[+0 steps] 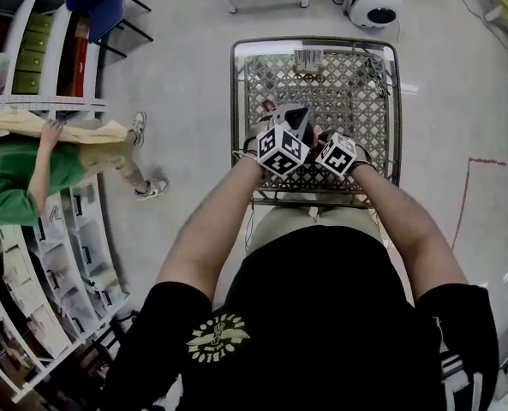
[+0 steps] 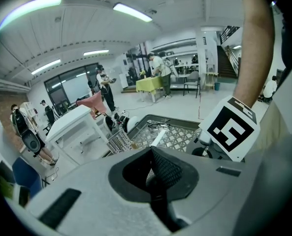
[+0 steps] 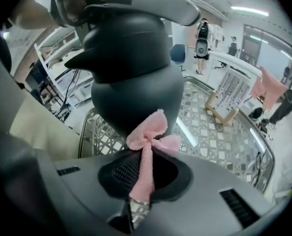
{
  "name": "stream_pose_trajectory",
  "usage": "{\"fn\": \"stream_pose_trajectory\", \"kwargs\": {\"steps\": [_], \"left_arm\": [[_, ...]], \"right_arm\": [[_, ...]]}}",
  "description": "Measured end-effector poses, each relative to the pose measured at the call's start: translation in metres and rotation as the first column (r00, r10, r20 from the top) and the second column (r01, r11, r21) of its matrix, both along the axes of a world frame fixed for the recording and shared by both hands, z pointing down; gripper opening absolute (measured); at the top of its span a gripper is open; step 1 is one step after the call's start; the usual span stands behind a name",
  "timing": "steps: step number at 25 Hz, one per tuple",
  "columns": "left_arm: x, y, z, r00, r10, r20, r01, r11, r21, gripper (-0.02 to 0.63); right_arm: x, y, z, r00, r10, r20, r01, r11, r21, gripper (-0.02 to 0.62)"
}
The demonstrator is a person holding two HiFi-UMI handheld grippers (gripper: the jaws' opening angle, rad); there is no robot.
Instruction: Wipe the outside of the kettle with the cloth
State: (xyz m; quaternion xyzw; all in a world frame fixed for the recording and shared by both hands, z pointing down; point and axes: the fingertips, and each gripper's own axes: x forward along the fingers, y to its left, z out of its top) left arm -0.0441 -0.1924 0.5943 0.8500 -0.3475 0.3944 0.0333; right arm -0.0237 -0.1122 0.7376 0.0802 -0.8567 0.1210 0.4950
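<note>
the right gripper (image 3: 142, 183) is pinching a pink cloth (image 3: 148, 139) – soft, fuzzy, bunching up like a bow. the cloth seems to be touching the belly of the kettle (image 3: 131, 73), which is round, smooth and dark, over the cart (image 3: 219, 136) with its metal mesh. the left gripper (image 2: 158, 176) is pressing its jaws together on nothing. only a thin bit of cloth is being held – rubbing hard could be pulling it out, or pushing the kettle over.

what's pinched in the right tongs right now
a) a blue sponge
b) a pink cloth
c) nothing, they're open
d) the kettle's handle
b: in the right gripper view the pink cloth is clamped in the right tongs, with its bunched end against the dark kettle.
</note>
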Motion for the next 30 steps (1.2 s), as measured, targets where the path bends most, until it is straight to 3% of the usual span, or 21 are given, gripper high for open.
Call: {"fn": "stream_pose_trajectory", "kwargs": {"steps": [9,16,21,30], "left_arm": [[-0.005,-0.006,0.003,0.998,-0.063,0.025,0.063,0.998,-0.005,0.006],[-0.010,-0.009,0.001,0.997,-0.070,0.029,0.070,0.998,0.001,0.006],[-0.014,-0.010,0.001,0.996,-0.085,0.041,0.085,0.996,0.005,0.006],[-0.015,-0.009,-0.002,0.995,-0.094,0.045,0.094,0.996,0.007,0.006]], "right_arm": [[-0.007,-0.030,0.013,0.960,-0.271,-0.065,0.275,0.958,0.076,0.032],[-0.016,-0.045,0.013,0.924,-0.371,-0.098,0.381,0.917,0.117,0.032],[-0.020,-0.049,0.014,0.924,-0.370,-0.092,0.380,0.915,0.132,0.032],[-0.013,-0.001,0.002,0.970,-0.242,0.000,0.241,0.969,0.051,0.032]]}}
